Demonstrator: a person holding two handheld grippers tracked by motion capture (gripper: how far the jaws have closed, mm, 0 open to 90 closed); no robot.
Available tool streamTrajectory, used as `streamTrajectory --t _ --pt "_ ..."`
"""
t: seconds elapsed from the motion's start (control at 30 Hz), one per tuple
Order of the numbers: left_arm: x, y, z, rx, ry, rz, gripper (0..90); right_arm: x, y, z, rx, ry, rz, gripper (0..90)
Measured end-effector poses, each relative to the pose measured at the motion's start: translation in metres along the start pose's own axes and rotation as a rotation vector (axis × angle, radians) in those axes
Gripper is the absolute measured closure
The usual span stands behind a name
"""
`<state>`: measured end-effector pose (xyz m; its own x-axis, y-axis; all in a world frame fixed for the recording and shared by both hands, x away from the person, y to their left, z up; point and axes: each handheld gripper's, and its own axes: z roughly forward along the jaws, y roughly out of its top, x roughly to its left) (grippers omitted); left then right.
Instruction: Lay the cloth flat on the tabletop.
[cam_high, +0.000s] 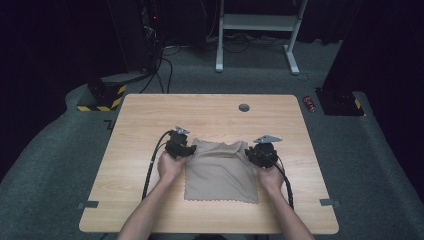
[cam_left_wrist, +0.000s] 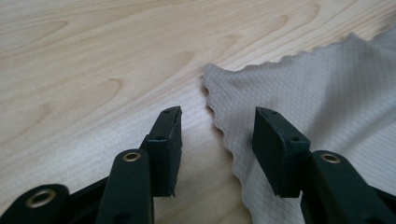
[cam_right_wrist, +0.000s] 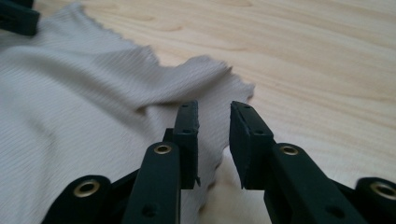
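A beige cloth (cam_high: 220, 170) lies flat on the wooden table (cam_high: 150, 115), its far edge slightly rumpled. My left gripper (cam_high: 186, 148) is at the cloth's far left corner. In the left gripper view it (cam_left_wrist: 217, 114) stands open, with the scalloped cloth (cam_left_wrist: 327, 79) edge running between the jaws; no pad presses on it. My right gripper (cam_high: 256, 152) is at the far right corner. Its jaws (cam_right_wrist: 214, 109) are open by a narrow gap over the cloth (cam_right_wrist: 70, 93) edge, nothing pinched. The corner beyond them is curled up.
A grey round cap (cam_high: 244, 107) sits in the table near its far edge. On the floor behind are a white desk frame (cam_high: 257, 25), cables, a yellow-and-black striped block (cam_high: 102, 97) and a red can (cam_high: 310, 103). Grey tape marks (cam_high: 89, 204) lie near the table's front corners.
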<state>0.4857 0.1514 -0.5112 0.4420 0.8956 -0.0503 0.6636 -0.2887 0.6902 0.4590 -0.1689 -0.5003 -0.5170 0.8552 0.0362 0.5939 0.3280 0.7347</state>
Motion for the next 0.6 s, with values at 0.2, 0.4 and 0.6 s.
streamTrajectory --t 0.2,0.4,0.6 --pt "0.002 0.008 0.009 0.025 0.014 -0.005 53.0 -0.008 0.008 0.017 0.025 -0.035 0.048 68.2" --pt "0.0 0.008 0.01 0.02 0.033 0.023 58.7 -0.009 0.01 0.028 0.063 -0.043 0.061 68.4" --pt "-0.004 0.009 0.01 0.029 -0.007 0.06 76.2 -0.003 0.013 0.034 0.077 -0.053 0.013 84.6"
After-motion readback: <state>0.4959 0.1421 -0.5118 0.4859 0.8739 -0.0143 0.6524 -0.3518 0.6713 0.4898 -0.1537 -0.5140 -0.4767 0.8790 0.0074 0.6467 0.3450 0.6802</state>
